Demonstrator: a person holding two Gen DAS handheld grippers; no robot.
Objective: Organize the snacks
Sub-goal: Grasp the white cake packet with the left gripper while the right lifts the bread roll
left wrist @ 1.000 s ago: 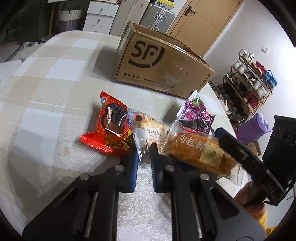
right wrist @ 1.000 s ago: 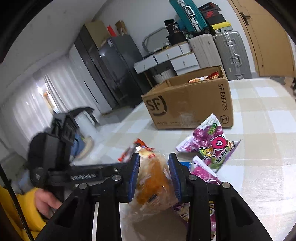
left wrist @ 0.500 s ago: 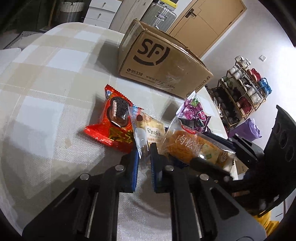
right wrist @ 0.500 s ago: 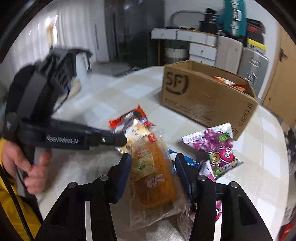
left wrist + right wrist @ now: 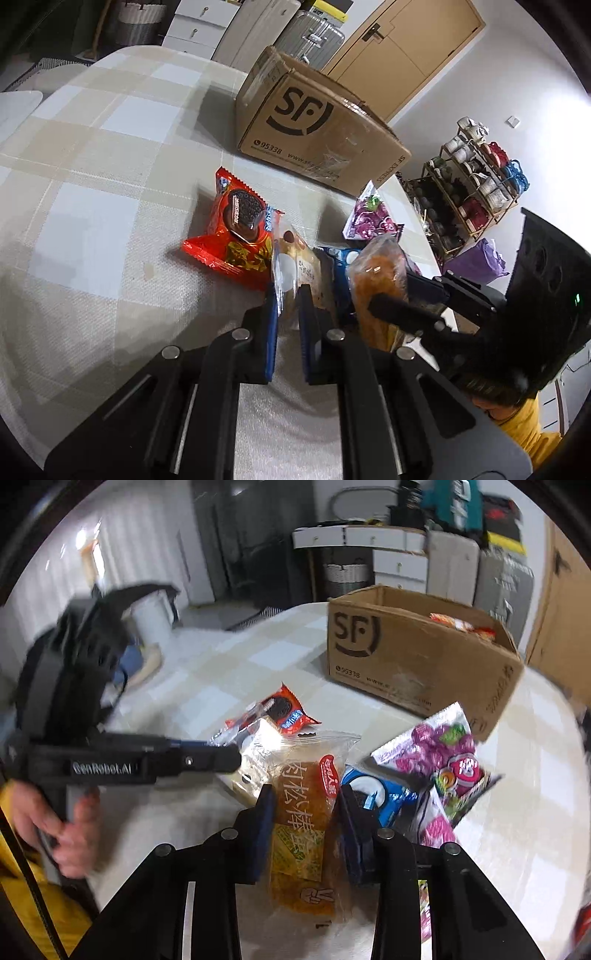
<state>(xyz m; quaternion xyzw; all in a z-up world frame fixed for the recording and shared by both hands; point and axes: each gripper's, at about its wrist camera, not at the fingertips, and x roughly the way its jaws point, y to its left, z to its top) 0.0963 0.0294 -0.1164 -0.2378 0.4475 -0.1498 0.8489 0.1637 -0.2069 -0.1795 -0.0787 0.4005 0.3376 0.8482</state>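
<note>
- The checked surface (image 5: 92, 155) is being occupied by an open cardboard box (image 5: 417, 657) at its far side, with snack packets lying nearer.
- The orange meat-floss bread packet (image 5: 306, 823) is being gripped by the right gripper (image 5: 306, 812), whose jaws have just been closing onto it.
- The clear-wrapped cake packet (image 5: 295, 273), beside the red cookie packet (image 5: 236, 229), is being pinched by the left gripper (image 5: 287, 306), jaws nearly together.

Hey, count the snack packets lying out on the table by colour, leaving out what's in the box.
Red cookie packet: 1
Clear-wrapped bread: 2
Blue cookie packet: 1
Purple candy bags: 2
Total: 6
</note>
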